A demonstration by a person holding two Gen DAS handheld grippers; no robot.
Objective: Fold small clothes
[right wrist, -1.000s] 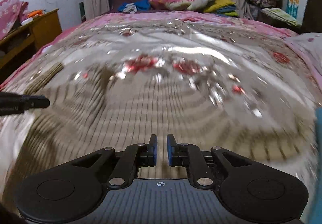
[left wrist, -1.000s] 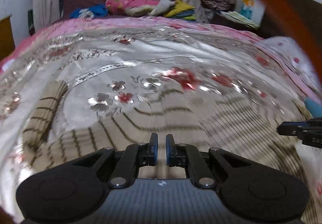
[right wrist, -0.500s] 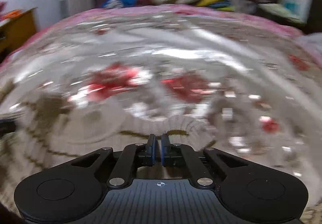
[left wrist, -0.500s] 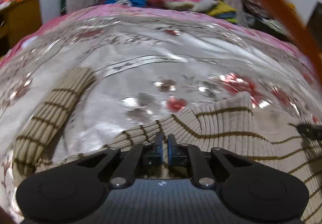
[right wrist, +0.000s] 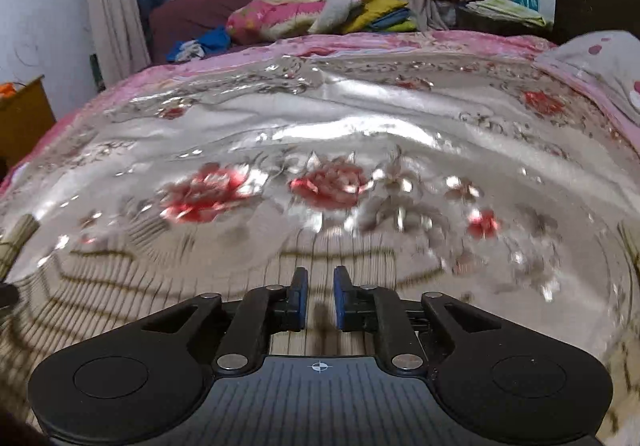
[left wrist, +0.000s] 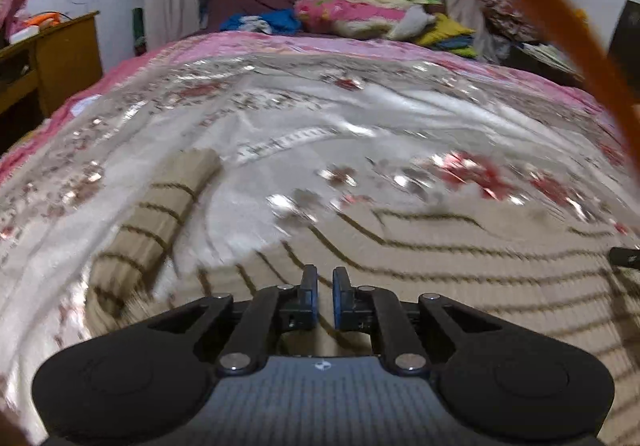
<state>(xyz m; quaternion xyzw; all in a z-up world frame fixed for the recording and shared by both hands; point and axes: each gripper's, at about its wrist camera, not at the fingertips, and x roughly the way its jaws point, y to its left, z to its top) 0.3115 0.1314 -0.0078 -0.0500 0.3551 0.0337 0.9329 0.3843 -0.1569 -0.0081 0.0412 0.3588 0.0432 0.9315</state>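
Observation:
A beige ribbed sweater with thin dark stripes (left wrist: pixel 460 266) lies flat on the silver floral bedspread (left wrist: pixel 320 133). Its left sleeve (left wrist: pixel 160 213) stretches out to the left. My left gripper (left wrist: pixel 325 280) hovers over the sweater's left part, jaws slightly apart and empty. My right gripper (right wrist: pixel 320 280) hovers over the sweater's (right wrist: pixel 160 294) top edge, jaws slightly apart and empty. The right gripper's tip (left wrist: pixel 624 258) shows at the right edge of the left wrist view.
Pillows and folded bedding (right wrist: pixel 312 13) are piled at the headboard. A wooden desk (left wrist: pixel 52 57) stands left of the bed. A white pillow (right wrist: pixel 600 61) lies at the bed's right edge. An orange cable (left wrist: pixel 560 25) crosses the left wrist view.
Both grippers were shut on the sweater half a second ago; now both have opened a little and let it go. The sweater lies flatter.

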